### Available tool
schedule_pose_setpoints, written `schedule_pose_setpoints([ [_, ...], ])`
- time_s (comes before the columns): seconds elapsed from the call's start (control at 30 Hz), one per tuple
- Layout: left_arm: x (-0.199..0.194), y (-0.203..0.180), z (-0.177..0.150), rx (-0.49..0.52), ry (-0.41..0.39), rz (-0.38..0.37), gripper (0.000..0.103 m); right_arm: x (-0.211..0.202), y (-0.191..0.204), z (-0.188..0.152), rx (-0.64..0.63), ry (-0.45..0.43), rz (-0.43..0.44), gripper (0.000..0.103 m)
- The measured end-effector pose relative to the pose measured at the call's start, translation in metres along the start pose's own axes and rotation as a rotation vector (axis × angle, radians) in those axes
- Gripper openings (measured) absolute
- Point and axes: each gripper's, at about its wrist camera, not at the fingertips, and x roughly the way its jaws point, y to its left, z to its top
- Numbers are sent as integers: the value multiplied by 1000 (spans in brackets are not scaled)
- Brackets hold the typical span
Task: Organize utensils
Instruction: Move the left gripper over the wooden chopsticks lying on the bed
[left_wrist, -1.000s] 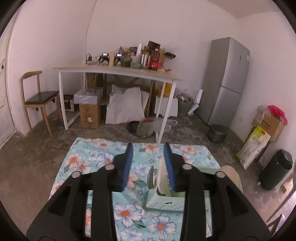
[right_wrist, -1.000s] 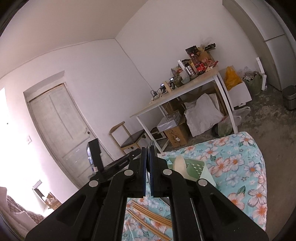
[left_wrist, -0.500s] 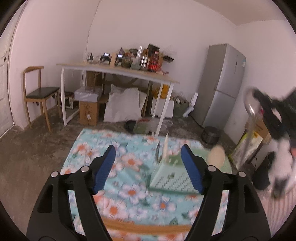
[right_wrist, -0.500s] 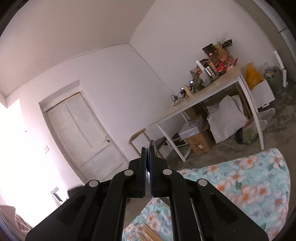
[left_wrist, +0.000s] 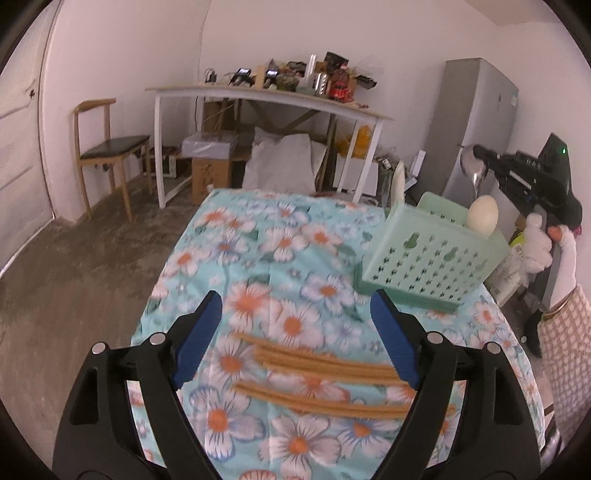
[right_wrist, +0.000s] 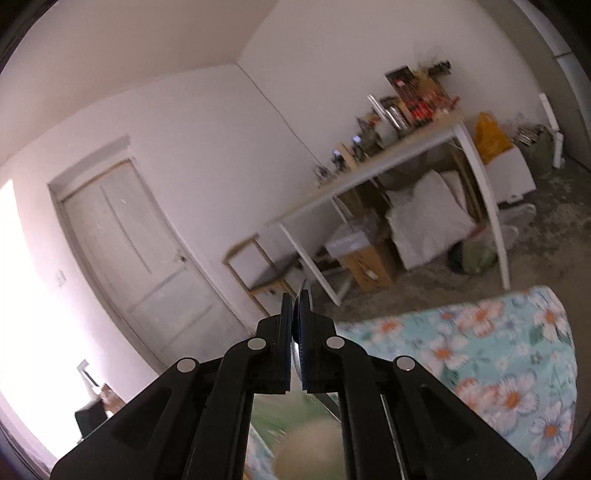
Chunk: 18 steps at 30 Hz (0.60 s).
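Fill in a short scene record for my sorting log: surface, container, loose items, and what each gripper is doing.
surface: floral cloth
container: green basket, upright near the cloth's right edge, a pale spoon standing in it
loose items: wooden chopsticks lying on the cloth
left gripper: open above the chopsticks, jaws just widened, nothing between them
right gripper: shut on a metal spoon, held above the basket
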Motion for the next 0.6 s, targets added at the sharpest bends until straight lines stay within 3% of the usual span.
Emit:
schedule_pose_setpoints([
  [0.13, -3, 2, -3, -14, -7, -4, 79, -8, -4, -8, 0, 15, -40, 7],
  [0.53, -19, -4, -2, -30, -40, -21, 79, -77, 10, -18, 30, -57, -104, 7],
  [0.6, -21, -5, -3, -32, -43, -22, 80, -92, 24, -27, 9, -59, -130, 14],
])
